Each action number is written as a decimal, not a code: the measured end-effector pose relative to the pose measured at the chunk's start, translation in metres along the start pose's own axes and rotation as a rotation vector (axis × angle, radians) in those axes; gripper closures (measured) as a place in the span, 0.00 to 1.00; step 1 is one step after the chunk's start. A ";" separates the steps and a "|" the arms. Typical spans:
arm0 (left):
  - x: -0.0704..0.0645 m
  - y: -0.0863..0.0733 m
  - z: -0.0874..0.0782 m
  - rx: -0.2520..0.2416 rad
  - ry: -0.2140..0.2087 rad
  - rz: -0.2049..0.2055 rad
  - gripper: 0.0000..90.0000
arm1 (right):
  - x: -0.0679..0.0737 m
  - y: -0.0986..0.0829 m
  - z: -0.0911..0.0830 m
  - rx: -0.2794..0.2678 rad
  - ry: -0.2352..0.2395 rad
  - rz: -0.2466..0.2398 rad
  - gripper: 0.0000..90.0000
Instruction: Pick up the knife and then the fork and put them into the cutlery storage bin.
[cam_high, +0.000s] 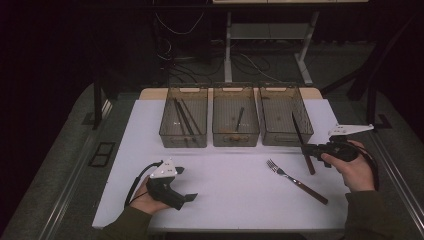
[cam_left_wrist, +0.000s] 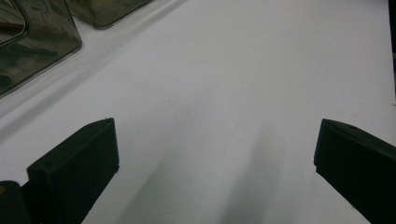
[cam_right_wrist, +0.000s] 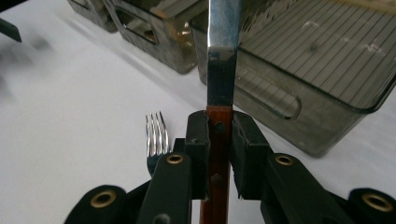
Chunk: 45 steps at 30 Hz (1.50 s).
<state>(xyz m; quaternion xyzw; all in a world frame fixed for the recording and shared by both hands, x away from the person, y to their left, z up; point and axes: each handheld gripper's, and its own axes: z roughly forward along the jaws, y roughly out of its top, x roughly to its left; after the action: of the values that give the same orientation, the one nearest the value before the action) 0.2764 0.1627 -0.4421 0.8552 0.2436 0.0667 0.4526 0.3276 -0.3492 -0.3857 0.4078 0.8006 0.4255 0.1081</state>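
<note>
The right gripper (cam_right_wrist: 219, 140) is clamped tight on the knife (cam_high: 302, 142), at its brown wood handle, w/ the blade over the right bin (cam_high: 284, 131). Knife looks stiff, thin, prob slippery on the metal, so hold the wood. The left gripper (cam_high: 172, 186) is spread wide, holding nothing, far left of that bin.

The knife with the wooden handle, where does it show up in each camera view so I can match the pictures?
High view: the knife is at the right, held in the right gripper, blade pointing toward the rightmost bin.
Left gripper view: not in it.
Right gripper view: the knife stands at centre, its reddish handle clamped between the jaws.
Shared landmark: the fork, lying on the table beside the knife.
</note>
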 end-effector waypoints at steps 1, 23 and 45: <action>0.000 0.000 0.000 0.000 0.000 0.001 0.00 | 0.000 0.001 -0.001 -0.006 -0.005 -0.002 0.87; 0.000 0.000 0.000 -0.024 -0.002 -0.009 0.00 | -0.004 0.053 -0.001 -0.112 -0.051 0.005 0.87; 0.001 0.001 0.000 -0.039 0.005 -0.015 0.00 | -0.043 0.110 0.032 -0.101 -0.143 0.092 0.87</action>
<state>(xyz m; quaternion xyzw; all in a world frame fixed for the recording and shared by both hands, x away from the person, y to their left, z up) 0.2772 0.1628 -0.4413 0.8443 0.2495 0.0701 0.4691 0.4339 -0.3284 -0.3280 0.4676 0.7488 0.4395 0.1654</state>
